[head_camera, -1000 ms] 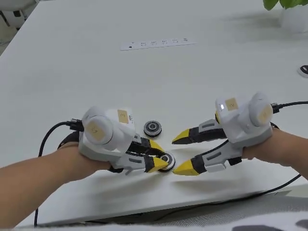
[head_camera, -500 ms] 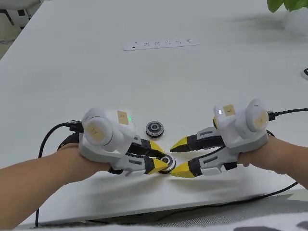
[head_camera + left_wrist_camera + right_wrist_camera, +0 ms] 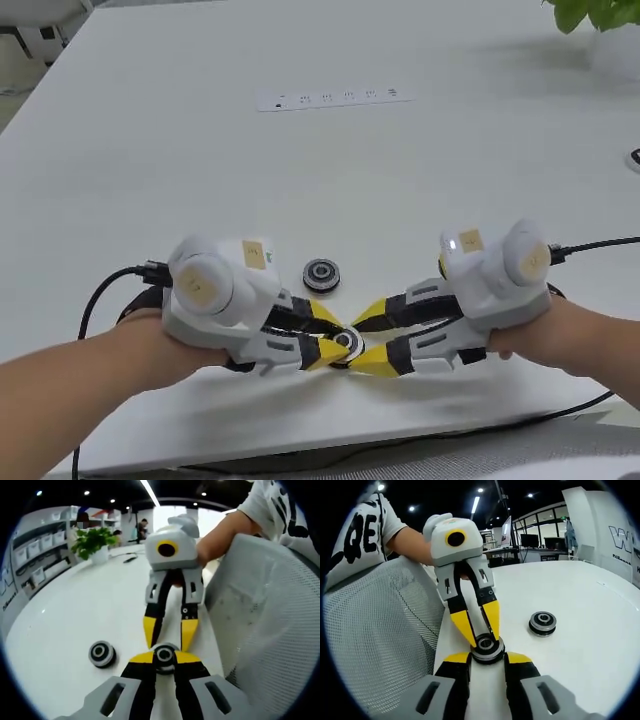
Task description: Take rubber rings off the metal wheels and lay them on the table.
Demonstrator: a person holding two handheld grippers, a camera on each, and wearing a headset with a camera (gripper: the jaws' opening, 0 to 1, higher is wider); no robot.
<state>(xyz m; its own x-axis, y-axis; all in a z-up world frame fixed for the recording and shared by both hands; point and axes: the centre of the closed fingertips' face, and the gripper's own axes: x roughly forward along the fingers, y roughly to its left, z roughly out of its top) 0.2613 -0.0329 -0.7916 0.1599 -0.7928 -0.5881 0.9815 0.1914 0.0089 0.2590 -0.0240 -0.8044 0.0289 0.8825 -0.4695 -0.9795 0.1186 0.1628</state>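
Observation:
A small metal wheel (image 3: 348, 343) with a black rubber ring is held just above the table's near edge. My left gripper (image 3: 334, 336) is shut on it from the left. My right gripper (image 3: 361, 341) meets it from the right, its yellow tips pressed against the wheel's rim. In the left gripper view the wheel (image 3: 165, 656) sits between my own tips, and the right gripper (image 3: 169, 632) straddles it from above. The right gripper view shows the wheel (image 3: 487, 649) between both pairs of tips. A second wheel (image 3: 321, 273), ring still on it, lies flat on the table behind.
A white power strip (image 3: 333, 98) lies across the far middle of the white table (image 3: 200, 170). A potted plant (image 3: 590, 12) stands at the far right corner. Black cables (image 3: 100, 295) trail from both grippers. A mesh chair back (image 3: 265, 630) is close behind.
My right gripper has moved left to the held wheel and narrowed its jaws onto it. The left gripper has kept its hold. The camera has tilted slightly.

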